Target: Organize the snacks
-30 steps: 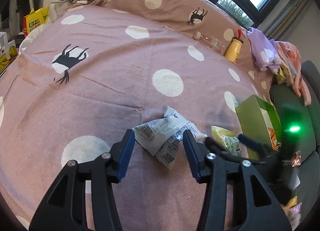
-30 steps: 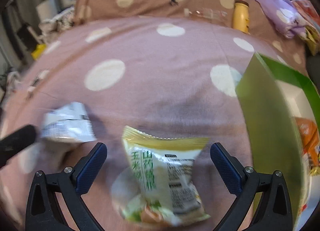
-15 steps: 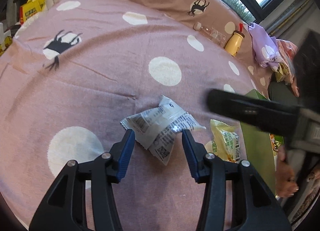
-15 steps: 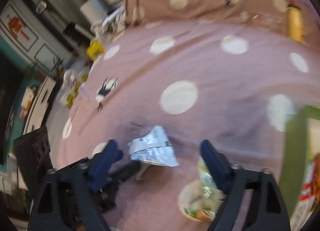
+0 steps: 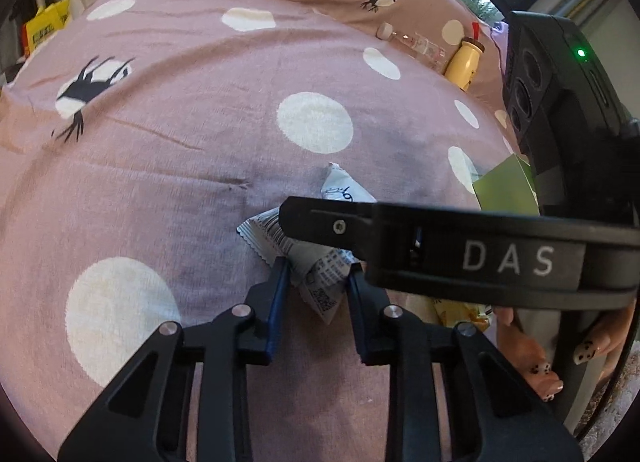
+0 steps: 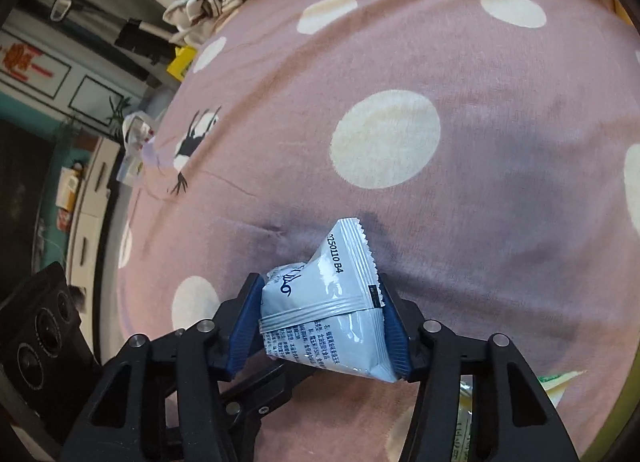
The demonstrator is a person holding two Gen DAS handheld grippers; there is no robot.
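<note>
Two white snack packets lie stacked on the pink dotted bedspread (image 5: 168, 181). My left gripper (image 5: 318, 276) is shut on the lower white packet (image 5: 320, 282). My right gripper (image 6: 324, 322) is shut on the upper white packet (image 6: 332, 314), whose top corner also shows in the left wrist view (image 5: 340, 189). The right gripper's black arm (image 5: 460, 254) crosses in front of the left view and hides part of both packets. A yellow snack packet (image 5: 456, 310) lies partly hidden under that arm. The green box (image 5: 506, 185) stands at the right.
A yellow bottle (image 5: 464, 61) and a clear bottle (image 5: 416, 45) lie by the pillow at the far side. A yellow bag (image 5: 44, 27) sits off the bed's left edge. Cabinets and clutter (image 6: 72, 165) stand beyond the bed. A hand with painted nails (image 5: 560, 358) holds the right gripper.
My right gripper swung left from the yellow packet and closed on the upper white packet. My left gripper closed on the lower white packet.
</note>
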